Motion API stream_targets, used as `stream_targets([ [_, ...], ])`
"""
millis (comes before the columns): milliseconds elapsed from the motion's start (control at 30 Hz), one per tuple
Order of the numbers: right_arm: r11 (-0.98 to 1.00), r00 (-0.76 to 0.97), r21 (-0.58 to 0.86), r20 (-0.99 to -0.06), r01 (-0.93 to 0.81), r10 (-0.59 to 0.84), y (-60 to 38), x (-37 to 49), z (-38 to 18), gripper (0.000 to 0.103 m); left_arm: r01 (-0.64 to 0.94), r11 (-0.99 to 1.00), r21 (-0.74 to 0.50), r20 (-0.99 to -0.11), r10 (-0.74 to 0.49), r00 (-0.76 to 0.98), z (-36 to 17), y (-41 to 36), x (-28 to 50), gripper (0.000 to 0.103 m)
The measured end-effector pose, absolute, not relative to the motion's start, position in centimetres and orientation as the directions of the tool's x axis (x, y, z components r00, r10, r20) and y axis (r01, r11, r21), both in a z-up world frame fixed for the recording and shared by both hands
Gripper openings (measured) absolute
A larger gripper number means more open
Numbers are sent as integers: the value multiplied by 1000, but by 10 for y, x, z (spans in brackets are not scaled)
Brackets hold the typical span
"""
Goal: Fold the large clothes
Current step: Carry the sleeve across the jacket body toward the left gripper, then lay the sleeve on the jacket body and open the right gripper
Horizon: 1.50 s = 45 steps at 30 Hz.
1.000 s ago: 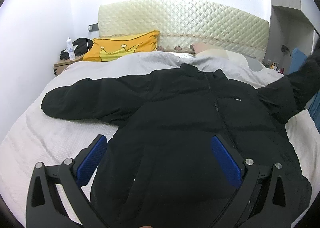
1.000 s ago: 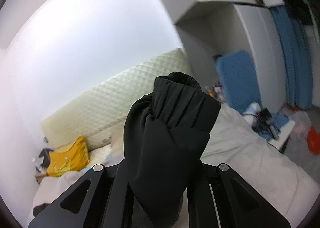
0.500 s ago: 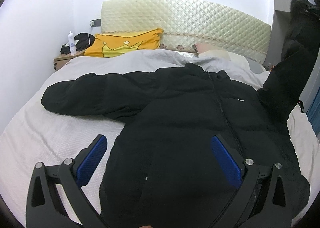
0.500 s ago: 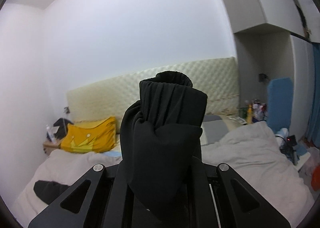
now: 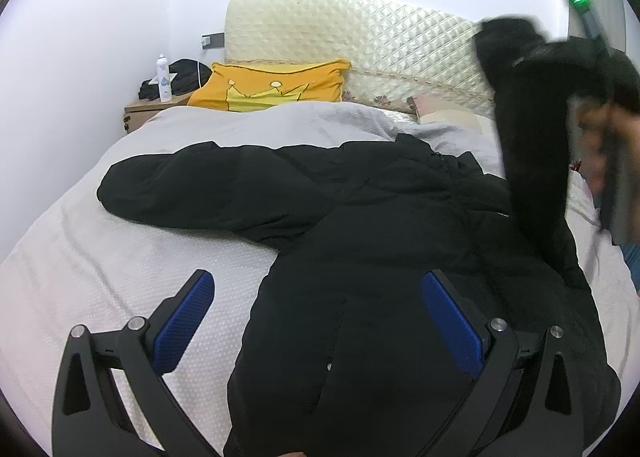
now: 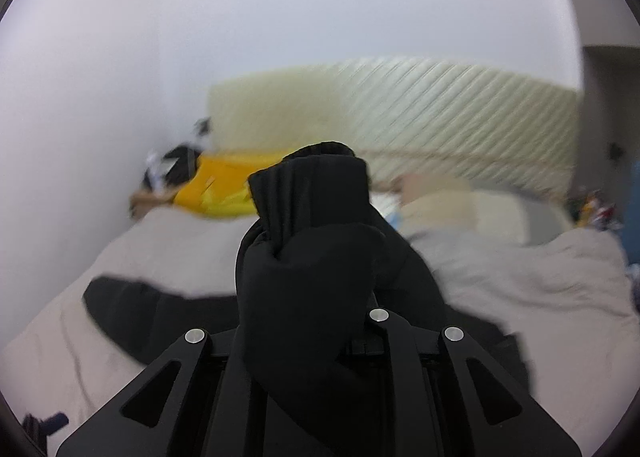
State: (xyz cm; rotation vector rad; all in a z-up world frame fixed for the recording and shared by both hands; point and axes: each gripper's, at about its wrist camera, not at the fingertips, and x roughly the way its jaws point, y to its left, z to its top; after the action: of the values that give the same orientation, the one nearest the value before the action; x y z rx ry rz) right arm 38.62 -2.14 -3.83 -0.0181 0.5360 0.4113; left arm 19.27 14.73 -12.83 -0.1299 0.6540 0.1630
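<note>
A black puffer jacket (image 5: 360, 241) lies face up on the bed, its left sleeve (image 5: 192, 185) stretched out to the left. My left gripper (image 5: 316, 321) is open with blue pads, hovering above the jacket's lower body. My right gripper (image 6: 316, 297) is shut on the jacket's right sleeve cuff (image 6: 312, 193) and holds it raised in the air. In the left wrist view the lifted sleeve (image 5: 528, 137) rises steeply at the right, above the jacket's right shoulder. The right gripper's fingertips are hidden by the fabric.
The bed (image 5: 100, 257) has a pale cover and a quilted cream headboard (image 5: 360, 37). A yellow pillow (image 5: 272, 85) lies at the head. A nightstand (image 5: 152, 109) with a white bottle (image 5: 163, 79) stands at the back left.
My right gripper has carried the sleeve up and leftward over the jacket, swinging fast enough to blur its view. The left gripper stays open and has shifted slightly.
</note>
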Motion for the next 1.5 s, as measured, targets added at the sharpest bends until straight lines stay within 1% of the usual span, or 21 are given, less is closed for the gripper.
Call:
stream_targets([
  [133, 898, 718, 75, -574, -433, 394, 24, 389, -96, 12, -201, 976, -89, -619, 104, 779, -132, 155, 195, 103],
  [267, 897, 670, 123, -623, -425, 403, 47, 395, -150, 12, -201, 975, -91, -624, 102, 775, -136, 157, 198, 103],
  [400, 901, 646, 152, -649, -407, 402, 54, 402, -184, 13, -199, 975, -100, -629, 93, 772, -140, 158, 200, 103],
  [500, 901, 625, 140, -676, -410, 390, 56, 403, -201, 17, -191, 976, -106, -636, 81, 767, -146, 158, 203, 103],
  [600, 890, 601, 167, -683, -425, 415, 55, 402, -200, 31, -186, 976, -112, -647, 70, 760, -150, 157, 208, 103],
  [633, 885, 594, 176, -684, -430, 424, 54, 401, -197, 42, -184, 976, -114, -646, 68, 760, -149, 156, 207, 103],
  [667, 879, 586, 190, -681, -438, 439, 52, 399, -194, 55, -182, 977, -113, -643, 68, 763, -148, 155, 206, 103],
  [700, 874, 581, 200, -679, -443, 449, 52, 397, -192, 64, -181, 977, -110, -639, 70, 766, -147, 153, 206, 103],
  [733, 867, 577, 211, -672, -451, 464, 51, 395, -188, 78, -183, 978, -97, -639, 80, 765, -145, 152, 205, 103],
  [800, 849, 581, 222, -645, -480, 497, 50, 385, -176, 78, -185, 979, -90, -642, 85, 762, -142, 151, 203, 103],
  [933, 847, 586, 257, -628, -466, 513, 41, 375, -161, 78, -188, 978, -87, -618, 95, 781, -130, 150, 195, 103],
  [1067, 854, 616, 206, -615, -477, 493, 34, 363, -144, 78, -206, 972, -113, -609, 96, 787, -121, 154, 193, 103],
  [1200, 861, 639, 189, -600, -471, 481, 18, 357, -130, 78, -210, 970, -118, -616, 94, 782, -122, 153, 194, 103],
  [1333, 884, 672, 172, -592, -434, 445, -17, 354, -125, 78, -188, 977, -104, -613, 86, 785, -125, 143, 192, 103],
  [1500, 925, 736, 153, -566, -348, 371, -91, 349, -127, 78, -139, 984, -110, -614, 43, 788, -129, 127, 193, 103],
])
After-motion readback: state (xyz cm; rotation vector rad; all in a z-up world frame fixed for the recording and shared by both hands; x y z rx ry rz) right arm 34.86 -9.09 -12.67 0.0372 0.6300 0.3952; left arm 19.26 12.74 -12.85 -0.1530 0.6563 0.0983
